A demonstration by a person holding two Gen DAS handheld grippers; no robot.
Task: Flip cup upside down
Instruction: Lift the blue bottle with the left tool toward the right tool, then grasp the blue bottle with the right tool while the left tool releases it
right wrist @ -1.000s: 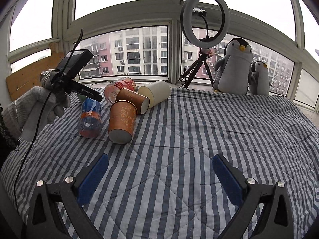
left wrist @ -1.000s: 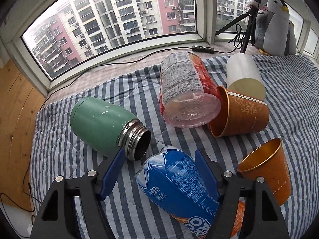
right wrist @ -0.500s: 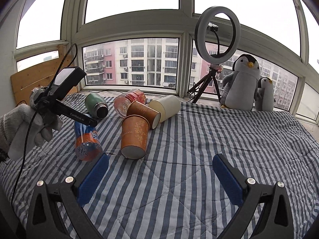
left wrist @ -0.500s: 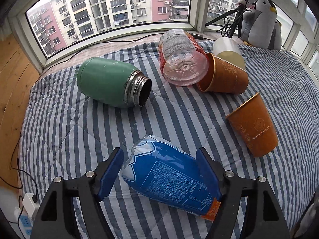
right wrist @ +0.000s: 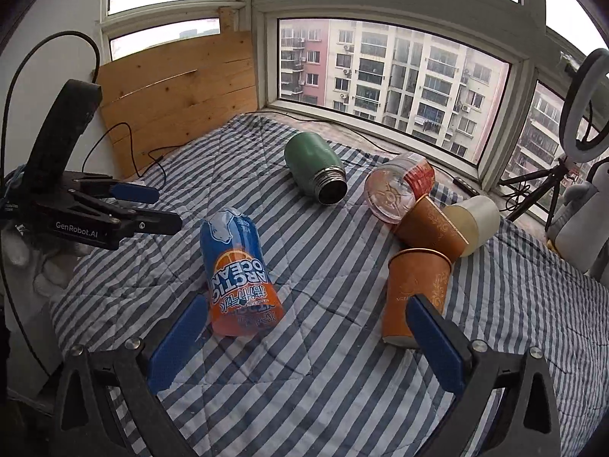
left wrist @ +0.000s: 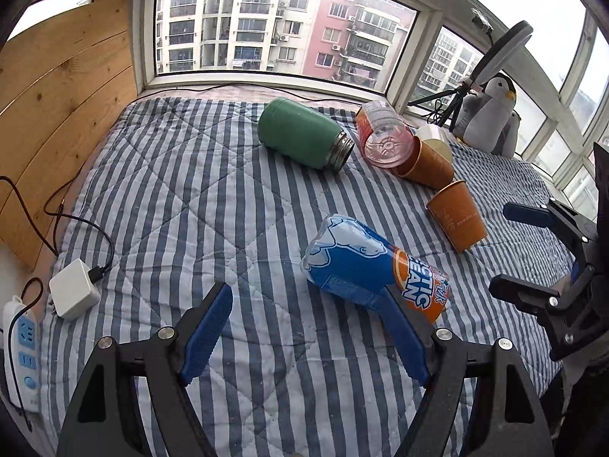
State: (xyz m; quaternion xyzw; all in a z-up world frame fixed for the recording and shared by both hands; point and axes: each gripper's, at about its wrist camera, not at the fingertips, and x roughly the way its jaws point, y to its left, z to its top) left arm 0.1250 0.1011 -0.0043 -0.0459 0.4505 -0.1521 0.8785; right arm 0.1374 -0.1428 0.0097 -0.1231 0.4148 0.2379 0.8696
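Observation:
A blue-and-orange "Arctic Ocean" cup (left wrist: 373,266) (right wrist: 236,266) stands free on the striped bedspread (left wrist: 190,198), orange end down, its print upside down. My left gripper (left wrist: 304,327) (right wrist: 163,209) is open just behind it, touching nothing. An orange paper cup (left wrist: 456,221) (right wrist: 415,293) stands to its right with the gold rim on top. My right gripper (right wrist: 304,342) (left wrist: 506,251) is open and low over the bed, its fingers in front of these two cups and empty.
A green flask (right wrist: 316,171), a clear pink bottle (right wrist: 396,190), a second orange cup (right wrist: 430,228) and a white cup (right wrist: 475,221) lie on their sides behind. A charger (left wrist: 74,293) and power strip (left wrist: 23,346) lie at the bed's left edge. Penguin plush (left wrist: 487,114) and ring-light tripod (right wrist: 578,114) stand at the window.
My left gripper has let go of the blue-and-orange cup and pulled back; the cup now stands on the bed. My right gripper has moved in close to the cups.

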